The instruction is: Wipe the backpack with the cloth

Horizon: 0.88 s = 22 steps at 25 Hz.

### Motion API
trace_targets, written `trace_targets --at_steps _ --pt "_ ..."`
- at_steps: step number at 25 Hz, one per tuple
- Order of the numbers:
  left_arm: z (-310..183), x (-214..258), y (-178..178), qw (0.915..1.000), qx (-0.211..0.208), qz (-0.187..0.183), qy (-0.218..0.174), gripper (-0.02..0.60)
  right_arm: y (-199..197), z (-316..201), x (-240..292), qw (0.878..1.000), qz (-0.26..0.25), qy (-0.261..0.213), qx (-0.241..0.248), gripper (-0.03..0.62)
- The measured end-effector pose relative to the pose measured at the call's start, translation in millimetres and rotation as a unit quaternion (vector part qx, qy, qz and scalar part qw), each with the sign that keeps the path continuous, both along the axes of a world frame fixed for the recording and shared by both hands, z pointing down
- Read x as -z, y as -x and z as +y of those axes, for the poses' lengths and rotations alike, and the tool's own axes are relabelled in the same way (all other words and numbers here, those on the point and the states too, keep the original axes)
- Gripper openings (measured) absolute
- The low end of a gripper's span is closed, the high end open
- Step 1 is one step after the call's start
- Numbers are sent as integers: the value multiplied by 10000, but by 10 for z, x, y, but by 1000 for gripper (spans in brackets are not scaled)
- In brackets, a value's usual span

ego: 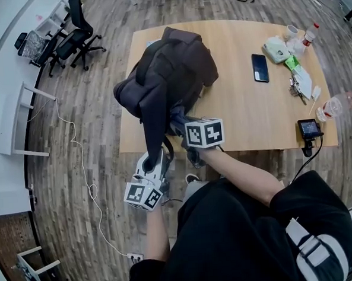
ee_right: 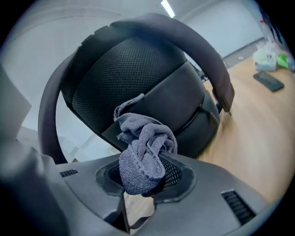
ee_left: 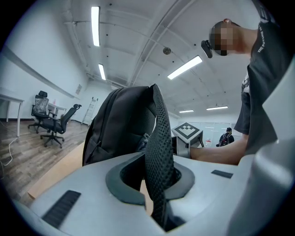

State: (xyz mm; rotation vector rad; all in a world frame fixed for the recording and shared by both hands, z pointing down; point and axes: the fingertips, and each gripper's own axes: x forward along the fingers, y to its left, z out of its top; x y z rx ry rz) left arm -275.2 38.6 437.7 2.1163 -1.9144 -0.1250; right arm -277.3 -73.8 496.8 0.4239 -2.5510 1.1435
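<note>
Backpack (ego: 172, 72): dark, soft, bulky, likely sagging if unsupported. Stands at the worktop's (ego: 252, 114) near-left corner. Best hold: strap (ee_left: 159, 152), pinched tight in left tongs (ee_left: 156, 184). Cloth (ee_right: 143, 147): grey, light, limp. Bunched in closed right tongs (ee_right: 138, 184), near backpack's padded back.

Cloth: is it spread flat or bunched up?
Bunched up. The cloth sits in a crumpled wad, pinched by the right gripper.
</note>
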Motion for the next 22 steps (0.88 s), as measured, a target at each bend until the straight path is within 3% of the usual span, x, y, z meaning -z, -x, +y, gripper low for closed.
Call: trace_targets --at_steps 4,9,13,17,18,20,22 --pt "116 31 165 9997 -235 -9 55 46 541 485 164 9916 -857 919 306 124" --pt "246 68 511 9991 -384 -175 56 46 955 622 248 9779 -1578 1373 -36 126" --pt "269 91 809 9989 -386 -278 36 46 946 725 327 9785 -1795 910 448 126" --pt "218 51 789 9962 -375 -788 -62 46 501 824 417 9717 -1997 97 1257 126" --pt "236 31 743 9951 -311 -933 -96 59 325 819 390 9715 -1920 -124 1386 126" --pt "305 16 621 9940 -96 -1079 -168 180 -88 768 281 9730 -1688 -461 1505 126" --pt "367 40 449 9921 160 -1216 -259 198 -553 675 124 9769 -1412 -635 1472 126"
